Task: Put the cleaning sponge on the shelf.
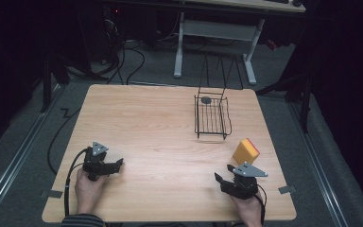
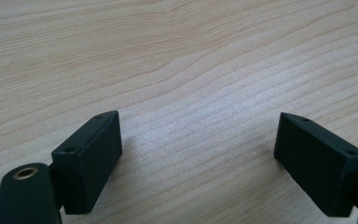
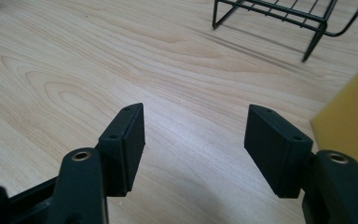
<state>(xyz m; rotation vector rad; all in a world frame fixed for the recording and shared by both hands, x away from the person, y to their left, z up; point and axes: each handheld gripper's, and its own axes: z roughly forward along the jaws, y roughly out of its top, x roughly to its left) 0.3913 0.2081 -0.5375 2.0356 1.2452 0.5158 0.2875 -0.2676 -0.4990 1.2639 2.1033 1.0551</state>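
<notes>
High view: a person's two hands come in from the bottom edge, each holding a gripper low over the wooden tabletop (image 1: 160, 123). The left gripper (image 1: 118, 164) sits near the near-left corner, its jaws spread wide with nothing between them; in the left gripper view only bare wood grain lies between the two black jaws. The right gripper (image 1: 223, 176) sits near the near-right corner, its jaws also wide apart and holding nothing. A yellow sponge (image 1: 246, 151) with an orange-red top face stands on the tabletop just beyond the right gripper, near it but apart from it; in the right gripper view the sponge (image 3: 354, 116) shows as a yellow block at the right edge, outside the right jaw. Farther back, right of the middle, stands a black wire basket (image 1: 211, 117) with a small dark round thing (image 1: 206, 100) at its far end. No brand, label or writing can be read on any of these things.
</notes>
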